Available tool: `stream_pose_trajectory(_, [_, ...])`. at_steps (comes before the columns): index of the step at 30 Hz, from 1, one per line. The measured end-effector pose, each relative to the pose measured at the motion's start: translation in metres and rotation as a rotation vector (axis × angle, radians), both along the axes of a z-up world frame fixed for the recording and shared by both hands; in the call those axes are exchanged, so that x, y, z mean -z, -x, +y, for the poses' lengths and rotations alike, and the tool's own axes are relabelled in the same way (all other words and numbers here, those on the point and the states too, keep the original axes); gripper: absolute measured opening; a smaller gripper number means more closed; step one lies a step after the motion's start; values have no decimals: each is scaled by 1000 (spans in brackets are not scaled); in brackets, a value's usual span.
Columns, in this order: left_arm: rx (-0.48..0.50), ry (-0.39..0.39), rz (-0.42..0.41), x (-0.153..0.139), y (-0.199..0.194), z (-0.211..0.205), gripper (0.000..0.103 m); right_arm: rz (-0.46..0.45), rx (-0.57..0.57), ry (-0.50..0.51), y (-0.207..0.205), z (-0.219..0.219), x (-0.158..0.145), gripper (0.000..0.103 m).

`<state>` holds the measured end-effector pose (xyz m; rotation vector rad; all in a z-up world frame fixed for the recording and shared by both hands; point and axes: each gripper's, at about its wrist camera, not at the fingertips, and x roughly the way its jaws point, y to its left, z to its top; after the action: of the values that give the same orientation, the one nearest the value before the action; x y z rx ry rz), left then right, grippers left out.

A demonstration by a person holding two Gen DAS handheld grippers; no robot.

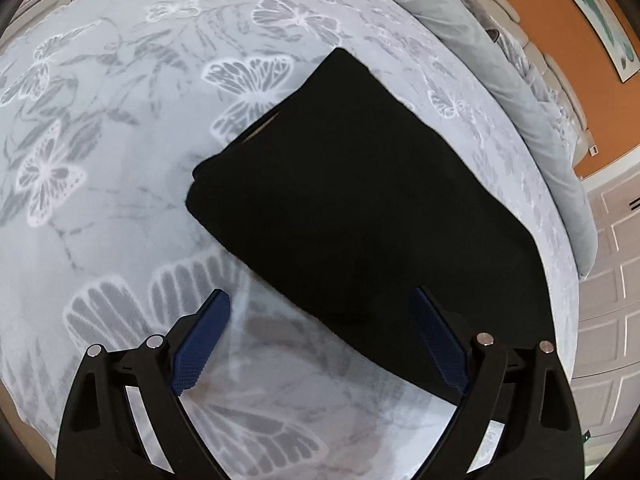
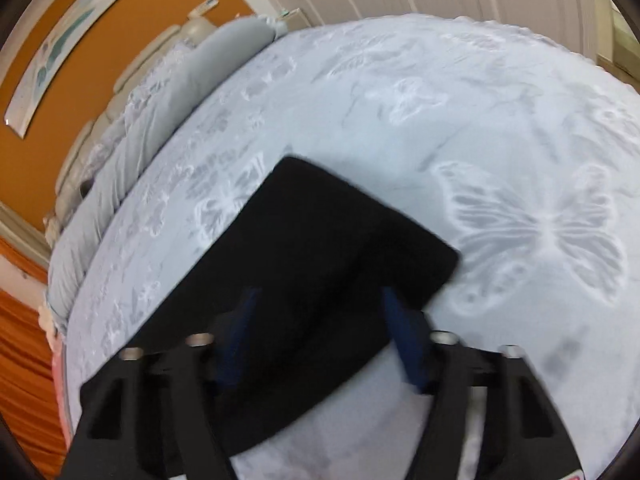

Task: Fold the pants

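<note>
The black pants (image 1: 360, 208) lie folded into a flat rectangle on the bed with the grey butterfly-print cover (image 1: 100, 208). My left gripper (image 1: 320, 300) is open and empty above the near edge of the fold, its right finger over the black cloth. In the right wrist view the pants (image 2: 320, 252) lie ahead and below. My right gripper (image 2: 320, 300) is open and empty, hovering over the near part of the fold. That view is blurred.
Grey pillows (image 1: 500, 80) line the head of the bed against an orange wall (image 1: 560, 32) with a framed picture. White panelled doors (image 1: 612, 280) stand beside the bed. An orange curtain (image 2: 24, 360) hangs at the left of the right wrist view.
</note>
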<state>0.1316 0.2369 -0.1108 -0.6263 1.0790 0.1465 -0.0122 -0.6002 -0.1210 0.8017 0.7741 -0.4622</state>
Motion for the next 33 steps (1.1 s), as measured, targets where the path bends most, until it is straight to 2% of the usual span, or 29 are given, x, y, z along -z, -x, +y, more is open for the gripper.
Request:
stream_pose_trajectory(1, [0,1,0,1,-2,0,91,-4,-8,17,-7,1,1,7])
stream_pose_trajectory(2, [2,2,0,0,-3,0,92,-23,-22,3,-12,0,1,5])
stream_pose_trajectory(5, [7,4,-2,1,-4,2,92,-53,-29,70,-10,9,-20,4])
stream_pose_trajectory(9, [22,6,3,1,-1,3,92,-70,-32,143,12,24,-54,4])
stream_pose_trajectory(11, [28,5,5,1,-1,3,92,23,-34,169,14,22,-38,4])
stream_pose_trajectory(13, [31,7,8,2,-2,4,94,127,-49,82,9,11,0,8])
stream_pose_trajectory(14, [32,14,7,2,-3,4,95,106,-39,54,12,7,6,8])
stream_pose_trajectory(15, [32,19,5,3,-2,3,96,85,-22,45,16,5,0,16])
stream_pose_trajectory(17, [31,43,-2,4,0,4,98,85,17,82,21,7,-17,53])
stream_pose_trajectory(18, [26,62,-8,4,1,6,98,68,40,111,25,9,-23,86])
stream_pose_trajectory(20, [-8,118,-20,6,2,13,98,51,34,111,23,13,-22,90])
stream_pose_trajectory(23, [-60,184,-29,11,0,18,98,21,-25,-31,3,14,2,89])
stream_pose_trajectory(24, [-72,191,-31,12,-3,19,98,19,-27,-25,-1,17,6,90])
stream_pose_trajectory(25, [-78,192,-33,12,-6,19,98,24,-28,22,-9,20,7,89])
stream_pose_trajectory(26, [-81,180,-32,14,-13,19,97,27,-34,55,-17,22,6,82])
stream_pose_trajectory(27, [-82,147,-30,14,-20,18,90,27,-33,67,-23,24,5,56])
stream_pose_trajectory(28, [-83,116,-32,13,-23,17,60,20,-30,56,-25,23,5,15])
stream_pose_trajectory(29, [-82,42,-18,10,-29,17,33,-18,-31,0,-26,19,4,14])
stream_pose_trajectory(30, [-70,50,-25,9,-31,20,25,-39,-25,-21,-24,18,4,13])
stream_pose_trajectory(31, [-63,129,-46,9,-31,27,18,-68,-23,-27,-21,18,-4,12])
stream_pose_trajectory(33, [-50,165,-72,1,-25,33,17,-149,-36,-53,-8,22,-30,12])
